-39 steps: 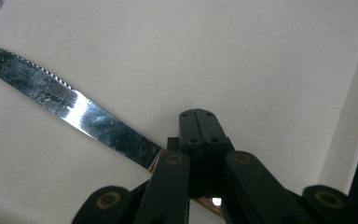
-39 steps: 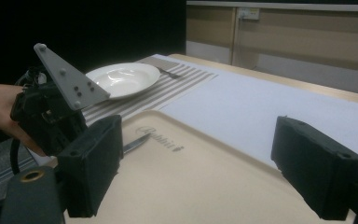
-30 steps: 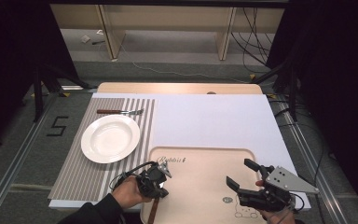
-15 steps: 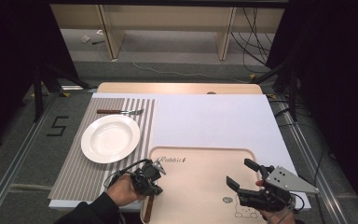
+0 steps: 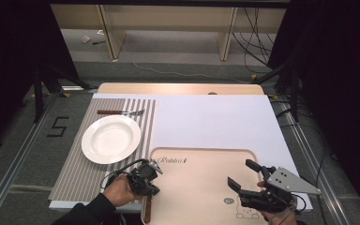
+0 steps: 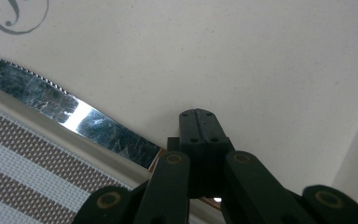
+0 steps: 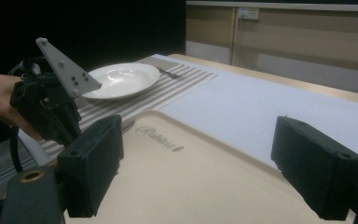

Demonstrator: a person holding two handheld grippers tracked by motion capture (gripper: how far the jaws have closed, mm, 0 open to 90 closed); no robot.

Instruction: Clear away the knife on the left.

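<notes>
Left tongs (image 5: pixel 153 167) pressed together over a knife (image 6: pixel 70 114) at the tray (image 5: pixel 201 187) edge, right tongs (image 5: pixel 246 173) gaped empty over tray, plate (image 5: pixel 111 138) and fork (image 5: pixel 120 112) on striped mat (image 5: pixel 75 173) beside.

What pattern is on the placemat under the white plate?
Narrow brown and pale stripes running along the placemat; clearest in the high view, where the plate sits on it.
</notes>
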